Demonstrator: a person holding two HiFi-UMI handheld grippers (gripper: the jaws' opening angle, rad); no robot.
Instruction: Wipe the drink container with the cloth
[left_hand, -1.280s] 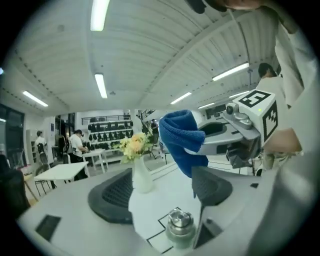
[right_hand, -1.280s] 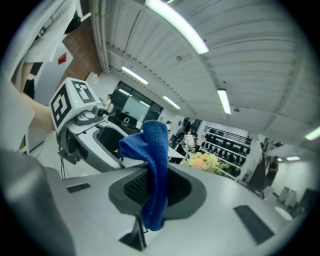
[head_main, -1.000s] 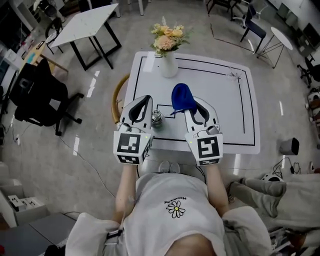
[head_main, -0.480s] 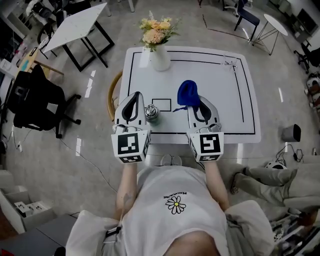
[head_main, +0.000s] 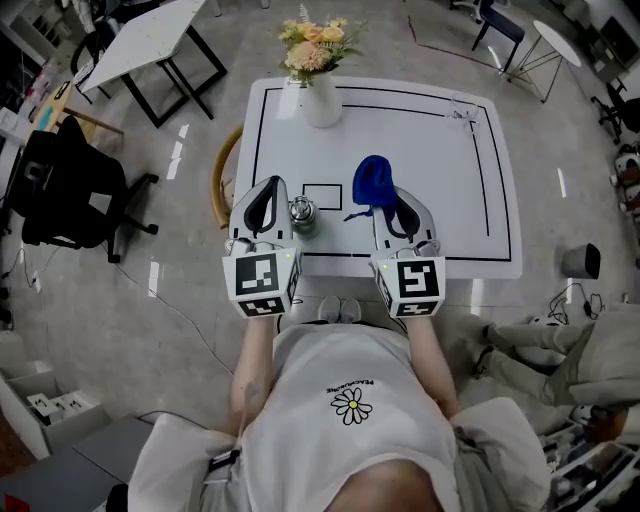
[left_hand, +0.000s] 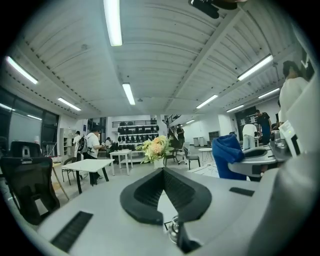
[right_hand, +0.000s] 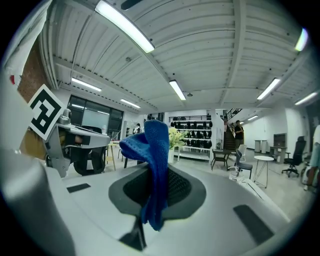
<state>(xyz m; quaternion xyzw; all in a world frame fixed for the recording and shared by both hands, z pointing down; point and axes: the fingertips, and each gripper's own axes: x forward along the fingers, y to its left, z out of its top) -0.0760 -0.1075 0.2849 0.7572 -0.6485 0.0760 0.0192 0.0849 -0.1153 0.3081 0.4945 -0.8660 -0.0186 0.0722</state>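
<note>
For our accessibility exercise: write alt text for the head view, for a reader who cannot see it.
From above, a person at a white table holds a blue cloth in the shut right gripper; the left gripper, shut and empty, is beside a small metal drink container. A vase of flowers stands farther back.

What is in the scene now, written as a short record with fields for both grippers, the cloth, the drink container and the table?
left gripper: shut, nothing between its jaws
right gripper: shut on the blue cloth, which sticks up from its jaws
drink container: small, metal, upright on the table, beside the left gripper
table: white with black lines; vase of flowers near its far edge
wiping: not yet begun; cloth apart from container
</note>
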